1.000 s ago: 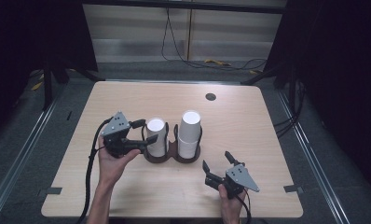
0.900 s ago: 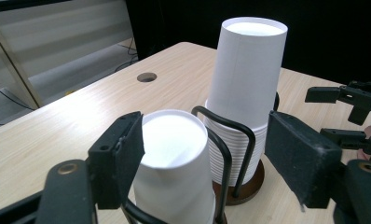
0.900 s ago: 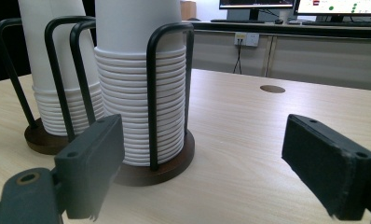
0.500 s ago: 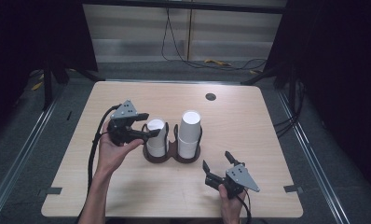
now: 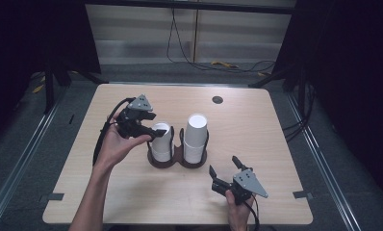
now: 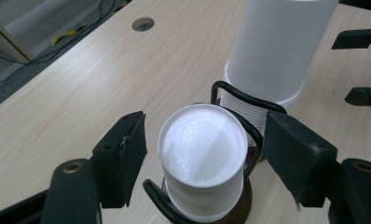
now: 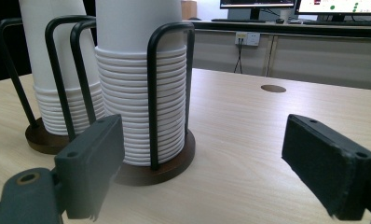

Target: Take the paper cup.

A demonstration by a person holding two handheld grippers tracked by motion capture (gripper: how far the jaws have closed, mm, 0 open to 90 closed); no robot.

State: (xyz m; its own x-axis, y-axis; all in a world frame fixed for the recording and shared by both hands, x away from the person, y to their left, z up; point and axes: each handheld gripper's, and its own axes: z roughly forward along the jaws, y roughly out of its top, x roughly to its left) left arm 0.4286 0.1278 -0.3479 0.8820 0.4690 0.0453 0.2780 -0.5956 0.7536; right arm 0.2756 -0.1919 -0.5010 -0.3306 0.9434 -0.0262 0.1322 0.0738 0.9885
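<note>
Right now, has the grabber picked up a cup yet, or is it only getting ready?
Only getting ready. Done: the left gripper is lined up, its open jaws on either side of the top cup of the shorter cup stack, not squeezing it. In hand: nothing. Left: close on that cup and lift it off the holder. The right gripper waits open on the table beside the taller cup stack.

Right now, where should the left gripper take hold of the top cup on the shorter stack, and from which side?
Grip the top cup on its bare side wall just below the closed end, from above. The holder's wire loops guard the lower part, and the left gripper is open on either side.
</note>
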